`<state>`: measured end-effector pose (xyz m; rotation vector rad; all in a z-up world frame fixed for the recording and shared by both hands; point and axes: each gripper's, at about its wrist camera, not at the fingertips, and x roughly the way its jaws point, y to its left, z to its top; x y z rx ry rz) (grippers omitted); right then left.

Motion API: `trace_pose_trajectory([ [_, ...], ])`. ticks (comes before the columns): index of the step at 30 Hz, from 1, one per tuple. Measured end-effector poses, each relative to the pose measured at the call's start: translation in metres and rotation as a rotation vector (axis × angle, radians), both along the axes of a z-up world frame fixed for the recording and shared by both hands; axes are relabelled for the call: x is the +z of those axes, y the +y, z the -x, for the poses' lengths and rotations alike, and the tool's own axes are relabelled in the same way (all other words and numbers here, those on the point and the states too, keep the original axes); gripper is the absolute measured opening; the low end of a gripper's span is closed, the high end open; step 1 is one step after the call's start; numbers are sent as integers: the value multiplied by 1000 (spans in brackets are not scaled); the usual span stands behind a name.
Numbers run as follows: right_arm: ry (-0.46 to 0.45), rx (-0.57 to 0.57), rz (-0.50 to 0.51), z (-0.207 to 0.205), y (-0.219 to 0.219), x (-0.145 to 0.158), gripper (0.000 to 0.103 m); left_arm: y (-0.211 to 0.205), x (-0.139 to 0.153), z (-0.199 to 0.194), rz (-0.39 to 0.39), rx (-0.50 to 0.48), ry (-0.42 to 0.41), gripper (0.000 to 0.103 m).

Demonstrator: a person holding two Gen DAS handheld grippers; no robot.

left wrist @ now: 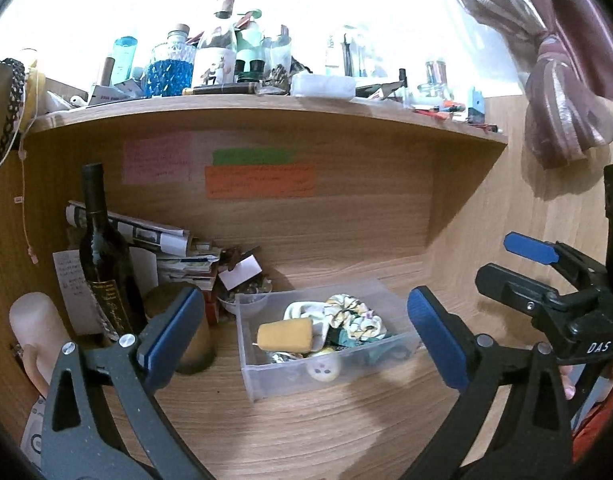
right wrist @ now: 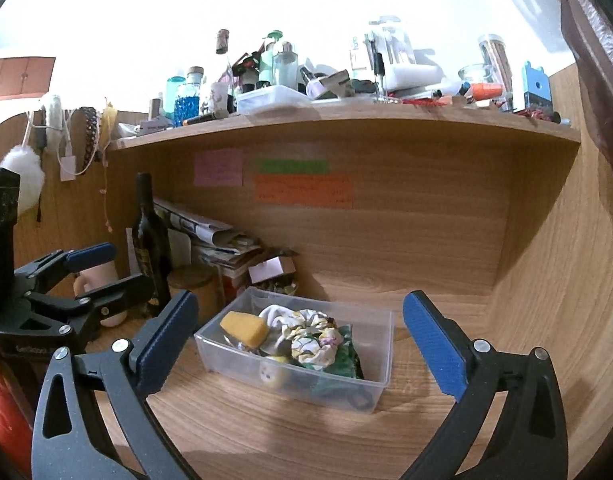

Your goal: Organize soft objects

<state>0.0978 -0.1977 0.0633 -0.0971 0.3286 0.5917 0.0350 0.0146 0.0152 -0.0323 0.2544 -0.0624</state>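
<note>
The left claw (left wrist: 302,336) stands spread wide with nothing between its blue pads, and the right claw (right wrist: 300,344) is spread just as wide and equally empty; both hover over the wooden table (left wrist: 306,432) short of the goods. In each wrist view the clear plastic bin (left wrist: 266,380) sits straight ahead at twelve o'clock, framed between the pads, apart from them. In the left view the right claw shows at three o'clock; in the right view the left claw shows at nine o'clock. Inside the bin lie the soft objects: a yellow sponge block (left wrist: 284,334) at the bin's ten o'clock corner, a floral scrunchie (left wrist: 352,316) toward one o'clock, a small round plush face (left wrist: 324,368) at the near wall, and green fabric (right wrist: 338,364) under the pile. By my judgement all of these are light and squashy, not fragile; the sponge will spring back and is best pinched across its short sides, while the scrunchie wants a grip on one gathered fold, since it will sag and may snag its neighbours. The bin itself looks thin and slick, likely to slide if nudged. Further out at ten o'clock stand a dark wine bottle (left wrist: 102,260), a round wooden-lidded jar (left wrist: 186,328) and stacked papers (left wrist: 162,240); a crowded shelf (left wrist: 266,110) runs overhead.
</note>
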Motion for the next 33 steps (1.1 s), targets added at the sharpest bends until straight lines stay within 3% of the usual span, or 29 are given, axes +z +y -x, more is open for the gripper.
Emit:
trace_pose_trajectory([
  [33, -25, 2, -1, 13, 2, 3, 103, -4, -1, 4, 0, 7, -3, 103],
])
